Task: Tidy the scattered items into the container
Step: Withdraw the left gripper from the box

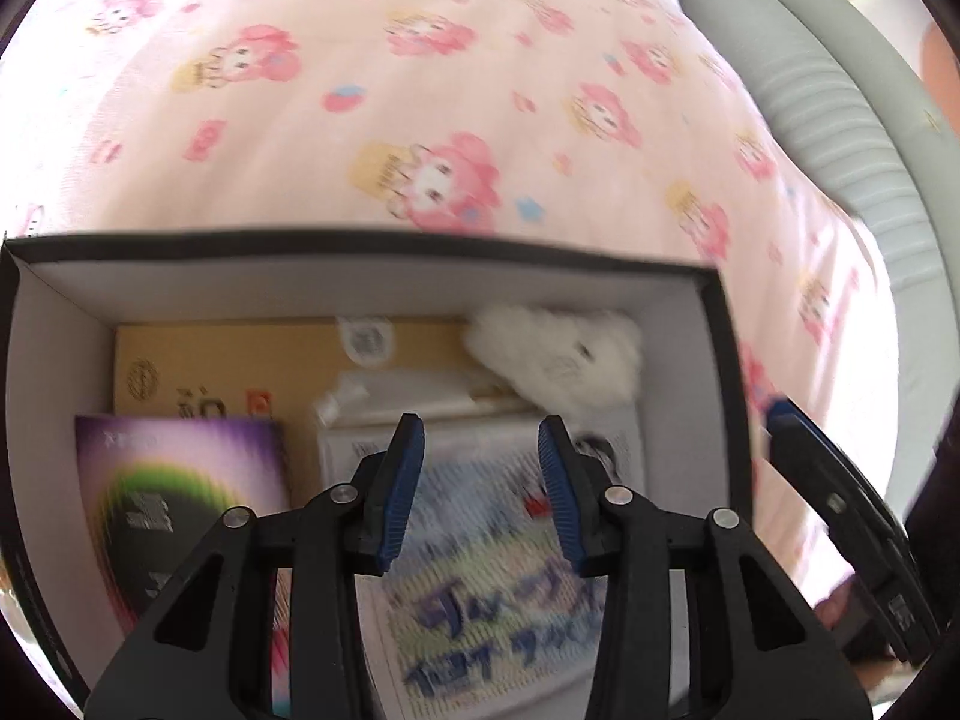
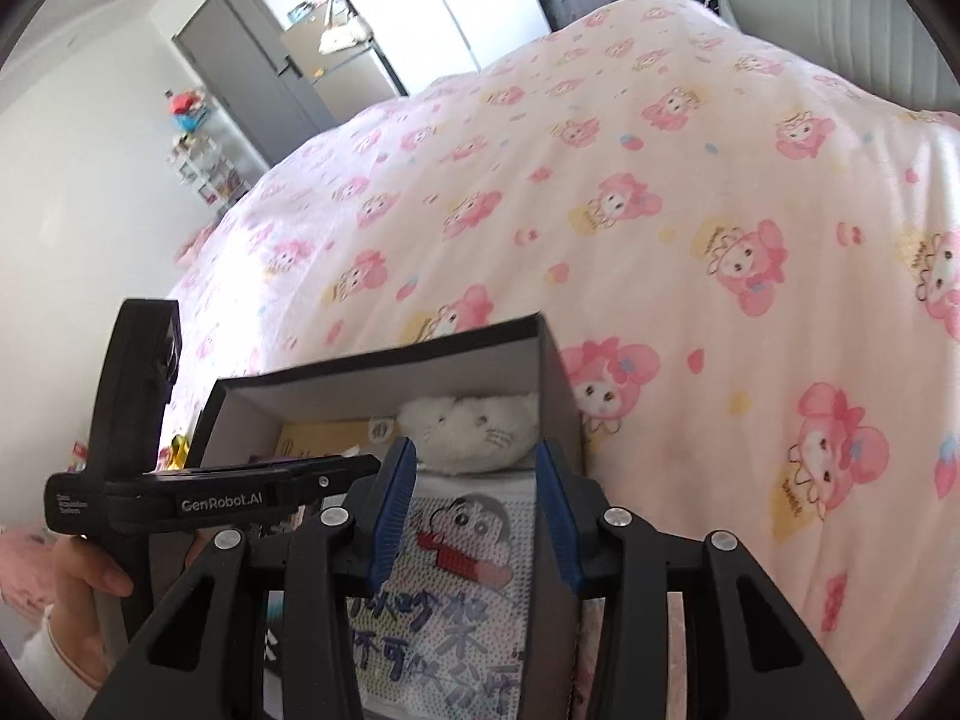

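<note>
Both grippers hang over the box with nothing between their blue pads: the left gripper (image 1: 480, 480) is partly open and empty, as is the right gripper (image 2: 474, 510). Below them, inside the black box (image 1: 372, 243), lie a cartoon bead picture (image 2: 462, 540), a purple packet (image 1: 180, 480), a tan carton (image 1: 288, 354) and a white plush cat (image 2: 468, 426), laid flat to fit. Beyond, the pink patterned bed cover (image 2: 660, 210) shows no stray items, so tidying looks nearly finished.
</note>
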### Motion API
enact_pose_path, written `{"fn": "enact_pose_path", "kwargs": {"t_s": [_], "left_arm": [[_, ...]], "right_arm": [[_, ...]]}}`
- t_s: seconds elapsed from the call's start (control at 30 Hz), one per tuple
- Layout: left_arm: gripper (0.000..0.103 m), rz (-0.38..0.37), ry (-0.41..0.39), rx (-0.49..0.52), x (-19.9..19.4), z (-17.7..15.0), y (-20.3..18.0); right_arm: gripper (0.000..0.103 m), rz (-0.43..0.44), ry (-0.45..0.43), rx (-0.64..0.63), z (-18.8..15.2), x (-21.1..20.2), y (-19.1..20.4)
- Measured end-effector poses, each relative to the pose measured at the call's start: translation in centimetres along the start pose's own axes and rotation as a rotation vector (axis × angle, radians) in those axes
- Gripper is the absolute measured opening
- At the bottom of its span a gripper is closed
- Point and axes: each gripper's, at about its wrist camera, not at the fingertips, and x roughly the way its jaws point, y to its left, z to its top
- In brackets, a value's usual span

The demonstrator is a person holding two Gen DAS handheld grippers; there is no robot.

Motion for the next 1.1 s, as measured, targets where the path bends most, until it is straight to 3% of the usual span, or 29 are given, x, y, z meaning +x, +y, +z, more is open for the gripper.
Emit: {"fn": "enact_pose_path", "kwargs": {"t_s": [0.13, 0.23, 0.33, 0.57, 0.7, 0.87, 1.1], "left_arm": [[0.039, 0.018, -0.005, 0.024, 1.0, 0.4, -0.8], [0.039, -0.007, 0.019, 0.070, 3.3, 1.3, -2.6], [0.039, -0.012, 0.037, 0.089, 4.4, 2.2, -4.1], [0.039, -0.060, -0.002, 0.065, 0.9, 0.2, -3.5], [0.041, -0.096, -0.043, 0.137, -2.2, -1.3, -5.0], [0.048, -0.118, -0.152, 0.236, -6.7, -4.1, -6.8], [0.048, -0.149, -0.169, 0.274, -11.8, -9.7, -6.1]], "right_arm": [[0.038, -0.009, -0.001, 0.061, 0.2, 0.5, -1.0], [0.038, -0.071, 0.015, 0.054, 0.0, 1.2, -1.4], [0.038, -0.072, 0.036, 0.067, -0.2, 1.7, -2.0], [0.038, -0.106, 0.059, 0.094, -0.5, 2.3, -2.6], [0.038, -0.212, 0.007, 0.002, -0.4, 0.4, -0.3], [0.046, -0.193, -0.057, -0.054, -1.3, -4.4, 3.5], [0.046, -0.183, -0.052, -0.106, -4.9, -8.5, 7.6]]}}
